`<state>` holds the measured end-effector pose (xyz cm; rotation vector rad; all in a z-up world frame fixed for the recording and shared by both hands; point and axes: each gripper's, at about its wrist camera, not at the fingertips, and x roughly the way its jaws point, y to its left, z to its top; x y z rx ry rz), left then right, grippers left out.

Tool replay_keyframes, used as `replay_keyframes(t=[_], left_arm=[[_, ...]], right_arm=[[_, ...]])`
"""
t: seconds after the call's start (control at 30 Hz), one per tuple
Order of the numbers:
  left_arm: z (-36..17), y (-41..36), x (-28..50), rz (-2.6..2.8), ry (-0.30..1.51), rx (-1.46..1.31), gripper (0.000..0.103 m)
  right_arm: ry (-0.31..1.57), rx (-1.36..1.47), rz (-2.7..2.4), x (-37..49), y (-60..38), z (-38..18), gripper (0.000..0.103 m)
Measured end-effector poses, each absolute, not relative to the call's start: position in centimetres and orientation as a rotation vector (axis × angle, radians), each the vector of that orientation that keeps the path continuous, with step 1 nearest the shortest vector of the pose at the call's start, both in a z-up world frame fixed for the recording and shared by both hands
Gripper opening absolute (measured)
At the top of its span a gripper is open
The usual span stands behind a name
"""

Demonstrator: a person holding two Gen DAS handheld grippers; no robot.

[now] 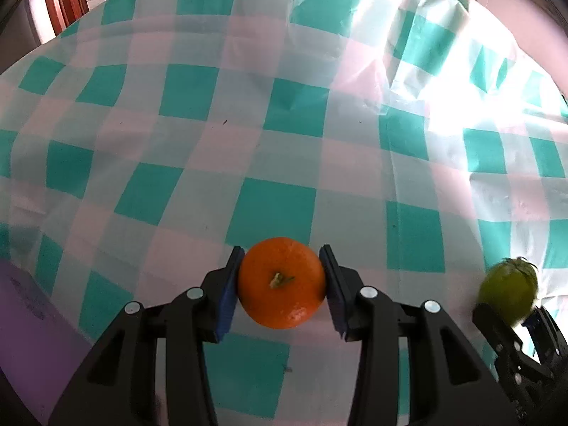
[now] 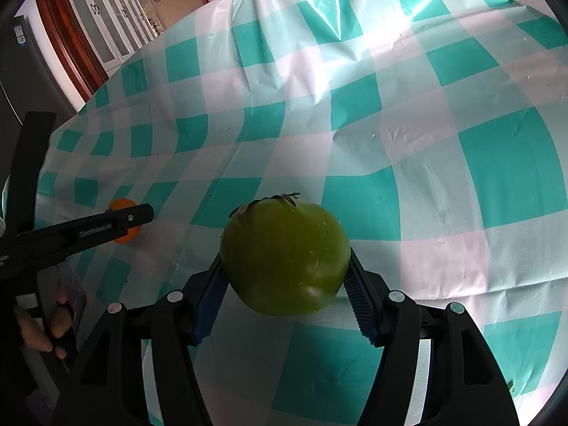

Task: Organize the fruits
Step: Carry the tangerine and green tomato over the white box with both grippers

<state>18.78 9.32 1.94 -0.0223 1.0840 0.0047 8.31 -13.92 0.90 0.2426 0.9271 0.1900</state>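
At the bottom centre of the left wrist view, the left gripper is clamped on an orange. Both blue pads press its sides, and its stem end faces the camera. The fruit sits in the lower middle of the frame, over the checked cloth.

At the lower right edge of the same view, the right gripper holds a green fruit. Only part of its black fingers shows there.

At the bottom centre of the right wrist view, the right gripper is clamped on the green fruit. Ribbed blue pads bear on its left and right flanks. A dry calyx sits at the top of the fruit, tilted toward the upper left.

At the left edge of this view, a hand grips the handle of the left gripper, whose black finger extends toward frame centre. The orange shows partly behind that finger, well apart from the green fruit.

Beyond both fruits, the counter is covered by a glossy teal-and-white checked cloth, creased in several places. Strong glare falls on its upper right portion in both views.

Farthest back, at the upper left of the right wrist view, stand white cabinet doors with dark handles, framed by reddish-brown wood.
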Motion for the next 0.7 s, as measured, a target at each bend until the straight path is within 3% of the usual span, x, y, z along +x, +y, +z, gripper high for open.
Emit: replay_keyframes(t=[0.33, 0.7], left_arm=[[5.6, 6.8, 14.8, -0.033, 1.054, -0.008, 0.044], [14.5, 6.2, 6.1, -0.134, 0.998, 0.027, 0.044]], right_arm=[[1.028, 0.237, 0.182, 6.6, -13.4, 2.2, 0.062], [1.07, 0.244, 0.271, 2.1, -11.3, 8.2, 0.062]])
